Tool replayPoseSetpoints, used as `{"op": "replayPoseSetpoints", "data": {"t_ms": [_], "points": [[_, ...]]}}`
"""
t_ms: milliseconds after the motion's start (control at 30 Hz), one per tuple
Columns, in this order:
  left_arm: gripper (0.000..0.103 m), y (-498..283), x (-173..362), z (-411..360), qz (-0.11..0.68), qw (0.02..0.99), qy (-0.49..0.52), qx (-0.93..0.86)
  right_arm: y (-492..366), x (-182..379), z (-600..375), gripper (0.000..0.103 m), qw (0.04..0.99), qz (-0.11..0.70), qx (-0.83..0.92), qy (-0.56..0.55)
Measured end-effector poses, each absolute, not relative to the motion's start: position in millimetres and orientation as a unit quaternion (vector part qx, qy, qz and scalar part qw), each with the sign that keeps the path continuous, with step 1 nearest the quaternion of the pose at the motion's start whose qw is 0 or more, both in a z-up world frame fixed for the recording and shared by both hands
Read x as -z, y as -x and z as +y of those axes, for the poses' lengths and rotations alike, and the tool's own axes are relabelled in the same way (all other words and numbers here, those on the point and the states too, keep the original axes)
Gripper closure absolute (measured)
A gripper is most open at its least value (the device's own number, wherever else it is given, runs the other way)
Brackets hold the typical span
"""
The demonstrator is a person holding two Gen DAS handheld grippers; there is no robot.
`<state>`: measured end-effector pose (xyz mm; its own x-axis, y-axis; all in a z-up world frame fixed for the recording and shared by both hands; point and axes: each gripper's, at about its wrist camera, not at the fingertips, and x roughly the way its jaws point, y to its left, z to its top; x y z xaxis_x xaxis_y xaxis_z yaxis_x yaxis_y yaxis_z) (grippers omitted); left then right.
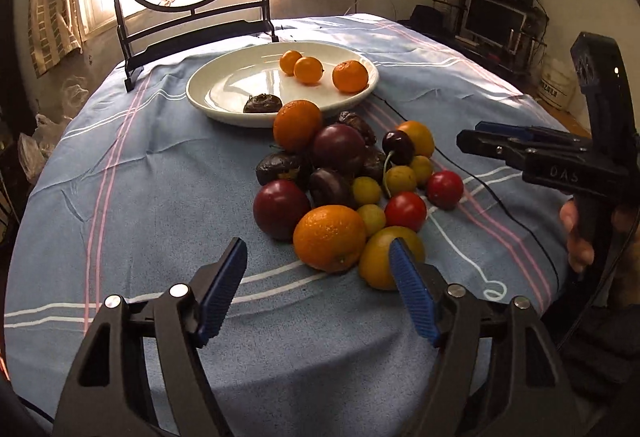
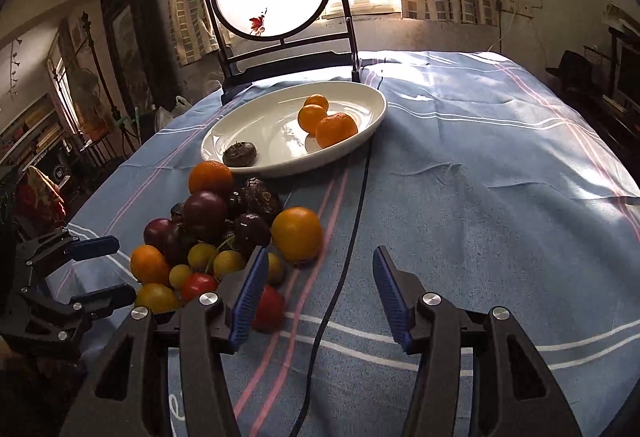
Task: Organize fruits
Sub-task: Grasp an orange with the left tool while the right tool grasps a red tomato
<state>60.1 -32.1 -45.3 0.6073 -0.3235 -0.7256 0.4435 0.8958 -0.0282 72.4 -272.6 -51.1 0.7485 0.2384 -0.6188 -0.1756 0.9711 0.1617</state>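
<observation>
Fruit pile (image 1: 344, 189) sits on blue tablecloth (image 1: 160, 177), just short of white plate (image 1: 224, 85) already holding 3 small oranges (image 1: 308, 69) and 1 dark fruit. Left gripper (image 1: 318, 291) jaws apart, empty, near big orange (image 1: 330, 238). Right gripper (image 2: 320, 295) apart, empty. You straddle orange squarely, close gently, lift clear so neighbours don't roll.

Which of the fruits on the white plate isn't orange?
The dark brown, wrinkled one at the white plate's near edge; the other three are small orange citrus grouped toward the far side.
</observation>
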Motion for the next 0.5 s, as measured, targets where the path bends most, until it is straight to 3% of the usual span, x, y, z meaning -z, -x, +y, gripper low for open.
{"op": "replayPoseSetpoints", "data": {"t_ms": [33, 100, 167, 367, 467, 500], "points": [[0.039, -61.8, 45.4, -31.3, 0.389, 0.894, -0.067, 0.214, -72.3, 51.1, -272.6, 0.049, 0.934, 0.336, -0.109, -0.046], [0.064, -66.6, 46.6, -29.3, 0.393, 0.894, -0.053, 0.210, -72.6, 51.0, -273.8, 0.049, 0.934, 0.336, -0.109, -0.049], [0.066, -68.9, 46.8, -23.6, 0.397, 0.892, -0.021, 0.216, -72.2, 50.9, -277.2, 0.049, 0.934, 0.335, -0.112, -0.059], [0.061, -73.0, 51.0, -30.8, 0.409, 0.887, -0.014, 0.216, -73.1, 51.3, -281.3, 0.048, 0.933, 0.332, -0.119, -0.073], [0.040, -77.4, 54.2, -29.1, 0.409, 0.891, -0.005, 0.197, -71.2, 50.1, -279.3, 0.048, 0.935, 0.327, -0.120, -0.069], [0.037, -79.7, 56.5, -25.7, 0.413, 0.889, 0.008, 0.198, -70.8, 49.9, -279.1, 0.049, 0.935, 0.326, -0.121, -0.069]]}}
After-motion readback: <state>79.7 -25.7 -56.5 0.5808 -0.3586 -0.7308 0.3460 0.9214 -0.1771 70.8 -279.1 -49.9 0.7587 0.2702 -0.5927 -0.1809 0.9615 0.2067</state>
